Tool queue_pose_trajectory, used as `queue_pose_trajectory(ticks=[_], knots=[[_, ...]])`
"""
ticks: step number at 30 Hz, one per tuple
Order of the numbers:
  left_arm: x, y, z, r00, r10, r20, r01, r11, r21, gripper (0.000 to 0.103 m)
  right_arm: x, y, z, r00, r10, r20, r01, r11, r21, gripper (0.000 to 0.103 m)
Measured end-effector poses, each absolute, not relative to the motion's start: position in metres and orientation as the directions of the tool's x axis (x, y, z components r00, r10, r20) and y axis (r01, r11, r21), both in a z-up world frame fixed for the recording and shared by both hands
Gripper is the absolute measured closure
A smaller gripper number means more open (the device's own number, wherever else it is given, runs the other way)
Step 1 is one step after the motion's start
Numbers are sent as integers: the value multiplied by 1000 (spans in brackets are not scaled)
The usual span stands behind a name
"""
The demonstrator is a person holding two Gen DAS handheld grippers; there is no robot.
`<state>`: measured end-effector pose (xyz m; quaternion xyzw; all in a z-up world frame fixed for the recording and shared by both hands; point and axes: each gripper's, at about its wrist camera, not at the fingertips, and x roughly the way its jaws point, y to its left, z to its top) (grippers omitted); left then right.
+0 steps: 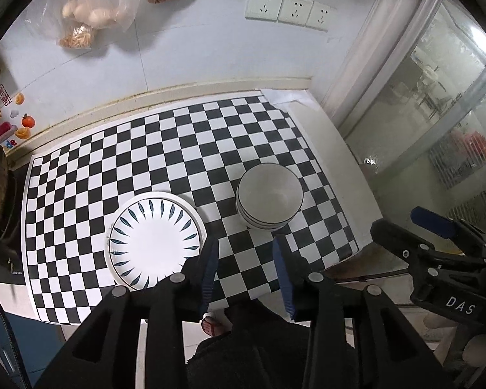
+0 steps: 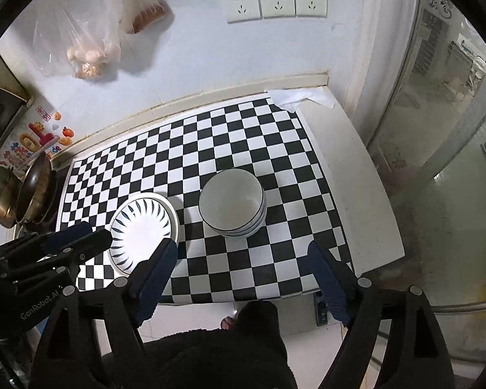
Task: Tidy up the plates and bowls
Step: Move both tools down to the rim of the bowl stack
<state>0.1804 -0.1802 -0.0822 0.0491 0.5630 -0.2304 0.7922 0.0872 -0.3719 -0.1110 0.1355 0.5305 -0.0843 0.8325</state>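
Note:
A stack of white plates with blue leaf marks [image 1: 154, 241] sits on the checkered mat [image 1: 184, 149], front left; it also shows in the right wrist view [image 2: 144, 227]. A stack of white bowls with dark rims [image 1: 269, 199] stands to its right, also in the right wrist view [image 2: 231, 202]. My left gripper [image 1: 244, 249] is open and empty, high above the mat's front edge between the two stacks. My right gripper [image 2: 243, 253] is open and empty, above the front edge near the bowls. It shows at the right of the left wrist view [image 1: 437, 227].
A wok [image 2: 35, 188] and a metal pot [image 2: 0, 194] stand on the stove at the left. Bags of eggs [image 1: 90, 13] hang on the wall by the sockets [image 1: 288, 8]. A bare white counter strip [image 2: 350, 175] runs right of the mat, beside a glass door [image 2: 453, 129].

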Motion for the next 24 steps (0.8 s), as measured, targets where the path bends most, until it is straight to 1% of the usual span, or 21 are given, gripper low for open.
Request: queue_pose_trajectory(ticks=[7,13,18,20,24], knots=[[188,-182,-82,260,-310,-915,421,889,-182,71,97,-373,-111,422,10,-907,284,948,143,17],[207,-190,-99,221,-296,-929,404,895,-189,71,112,-379,-124,391,24,-920,287,947,147,17],[238,-199,-133,149,-297,-943,359,905,-228,71,137,-395,-154,373,56,-926,295,939,176,16],[253,-202,-150,107,-311,-944,337,905,-260,71,150,-408,-173,379,105,-919,297,927,228,15],[291,-210,-209,-45,-346,-937,257,903,-345,71,177,-435,-228,355,202,-913,336,884,326,15]])
